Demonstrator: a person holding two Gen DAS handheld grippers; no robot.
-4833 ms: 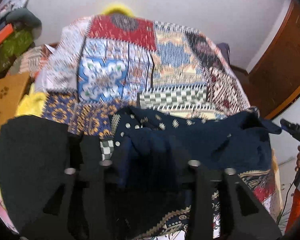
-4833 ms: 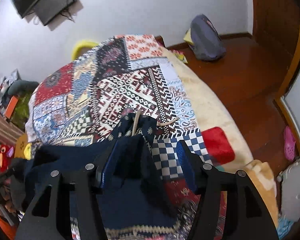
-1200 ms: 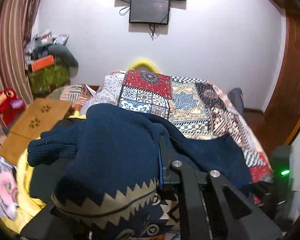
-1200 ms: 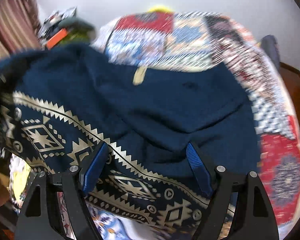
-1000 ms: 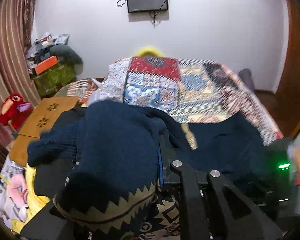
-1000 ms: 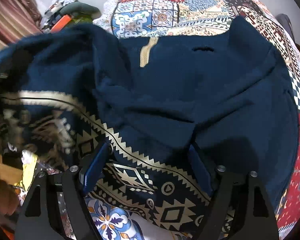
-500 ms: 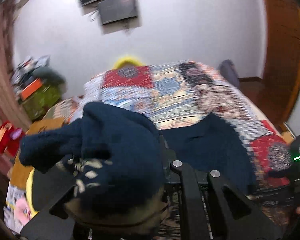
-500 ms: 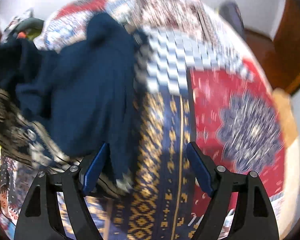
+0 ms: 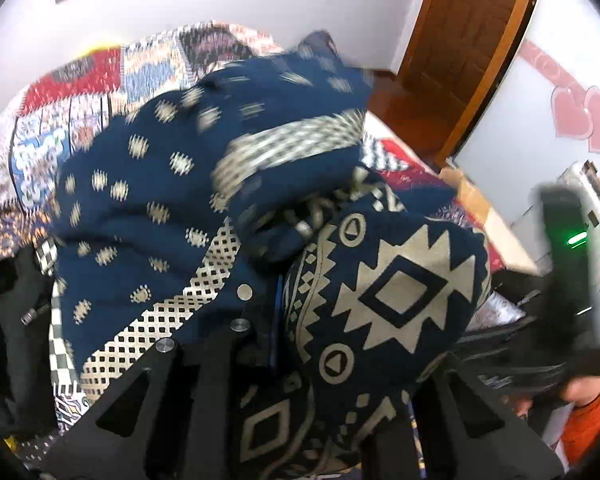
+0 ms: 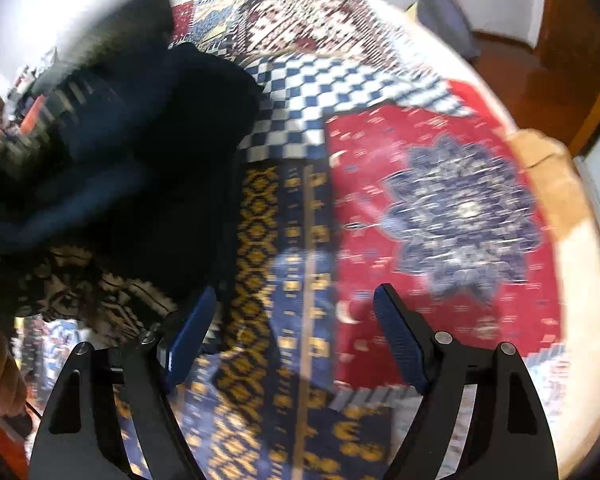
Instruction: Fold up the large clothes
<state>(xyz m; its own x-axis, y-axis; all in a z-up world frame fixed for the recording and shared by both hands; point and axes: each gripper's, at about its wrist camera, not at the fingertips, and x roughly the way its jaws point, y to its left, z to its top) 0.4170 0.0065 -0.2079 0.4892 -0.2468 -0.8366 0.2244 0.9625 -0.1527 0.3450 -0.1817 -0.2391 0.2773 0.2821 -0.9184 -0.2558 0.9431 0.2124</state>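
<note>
No writing or label can be read anywhere. The left gripper is clenched on the navy patterned sweater, whose bunched folds hide its fingertips and drape over the patchwork bedspread. The right gripper is released, nothing between its blue pads; the sweater lies beside its left finger, smeared by motion blur.

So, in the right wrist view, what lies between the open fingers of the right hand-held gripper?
Only bare patchwork bedspread shows between the right hand-held gripper fingers; the navy patterned sweater lies off beside its left finger.
</note>
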